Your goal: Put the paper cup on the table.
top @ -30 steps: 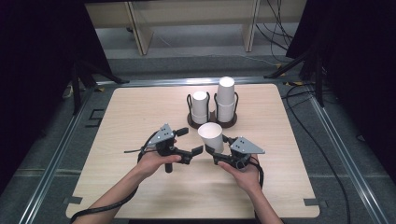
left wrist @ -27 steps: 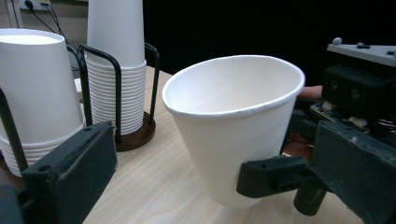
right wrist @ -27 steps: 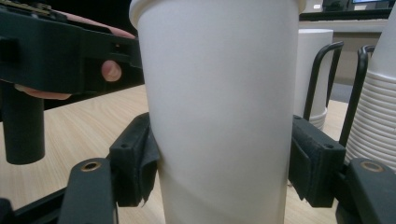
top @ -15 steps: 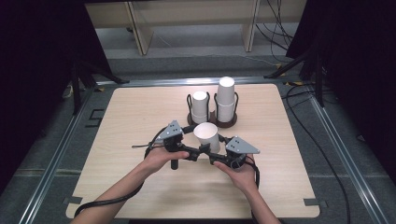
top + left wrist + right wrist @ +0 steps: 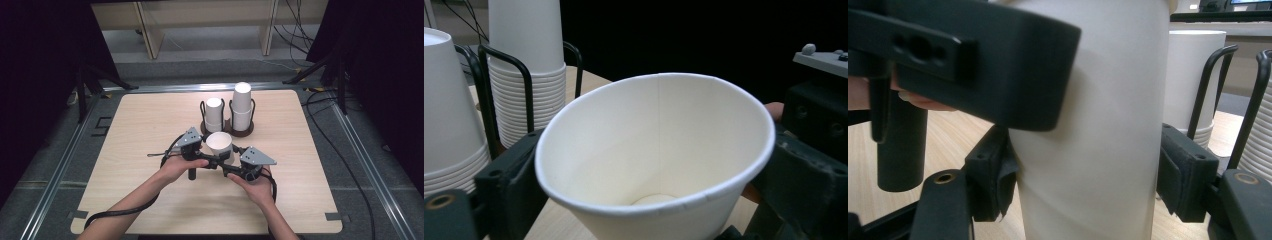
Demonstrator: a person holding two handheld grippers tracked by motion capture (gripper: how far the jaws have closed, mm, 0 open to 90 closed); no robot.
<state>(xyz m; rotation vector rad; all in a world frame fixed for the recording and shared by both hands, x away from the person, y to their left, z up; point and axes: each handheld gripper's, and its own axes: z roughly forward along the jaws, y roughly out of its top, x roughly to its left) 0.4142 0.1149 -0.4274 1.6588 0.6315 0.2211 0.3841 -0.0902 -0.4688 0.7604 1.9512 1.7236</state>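
A single white paper cup (image 5: 220,144) stands upright on the table between both grippers. My right gripper (image 5: 229,161) is shut on its lower body. In the right gripper view both pads (image 5: 992,182) press the cup's wall (image 5: 1098,125). My left gripper (image 5: 212,150) comes in from the left, and its jaws have just been closing with the cup's upper part between them. In the left gripper view the cup's open mouth (image 5: 659,150) sits between the two jaws, and both fingers (image 5: 506,172) touch it just under the rim.
Behind the cup stands a dark wire holder (image 5: 227,131) with a short stack of upturned cups (image 5: 214,114) and a taller stack (image 5: 242,106). They appear close by as the stacks (image 5: 526,65) in the left gripper view. The wooden table (image 5: 135,150) spreads to both sides.
My left gripper has moved right up to the cup and its jaws now flank it near the rim. The right gripper and the cup have hardly moved.
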